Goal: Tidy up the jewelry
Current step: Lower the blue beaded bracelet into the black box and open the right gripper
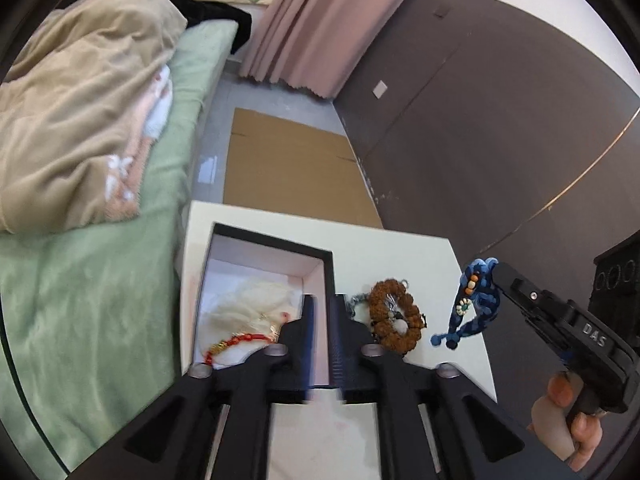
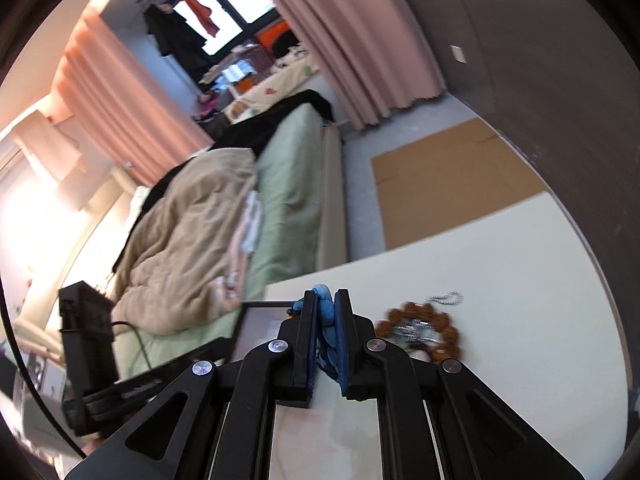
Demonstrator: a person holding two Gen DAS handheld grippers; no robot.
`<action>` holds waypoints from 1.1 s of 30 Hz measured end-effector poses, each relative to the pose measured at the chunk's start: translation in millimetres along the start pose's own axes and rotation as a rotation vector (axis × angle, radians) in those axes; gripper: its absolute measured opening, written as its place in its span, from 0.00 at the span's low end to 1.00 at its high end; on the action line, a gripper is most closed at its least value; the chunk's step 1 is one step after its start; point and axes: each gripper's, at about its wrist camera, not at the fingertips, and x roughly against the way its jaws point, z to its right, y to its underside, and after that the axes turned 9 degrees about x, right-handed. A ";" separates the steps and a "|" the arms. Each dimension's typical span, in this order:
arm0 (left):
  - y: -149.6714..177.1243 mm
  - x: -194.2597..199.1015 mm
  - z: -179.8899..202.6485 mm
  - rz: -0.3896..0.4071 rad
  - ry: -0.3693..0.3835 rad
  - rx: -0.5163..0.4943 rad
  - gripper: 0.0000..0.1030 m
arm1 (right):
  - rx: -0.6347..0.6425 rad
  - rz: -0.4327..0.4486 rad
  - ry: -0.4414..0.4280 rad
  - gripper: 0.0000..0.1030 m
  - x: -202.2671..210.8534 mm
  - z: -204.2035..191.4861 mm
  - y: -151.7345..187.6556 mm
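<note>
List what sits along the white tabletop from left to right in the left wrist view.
Open black box with white lining holding a red cord bracelet → brown beaded bracelet → blue braided cord bracelet clamped in the right tool.

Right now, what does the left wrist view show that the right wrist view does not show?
Only the left wrist view shows the inside of the black box, with a red bracelet and white tassel, and the hand holding the right gripper. Only the right wrist view shows the window. Both show the blue braided bracelet clamped in the right gripper, the brown bead bracelet on the white table, and the bed.
</note>
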 end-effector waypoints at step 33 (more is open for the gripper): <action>-16.0 44.6 -39.6 0.215 -0.067 0.126 0.76 | 0.042 -0.157 -0.037 0.59 -74.3 -42.6 22.7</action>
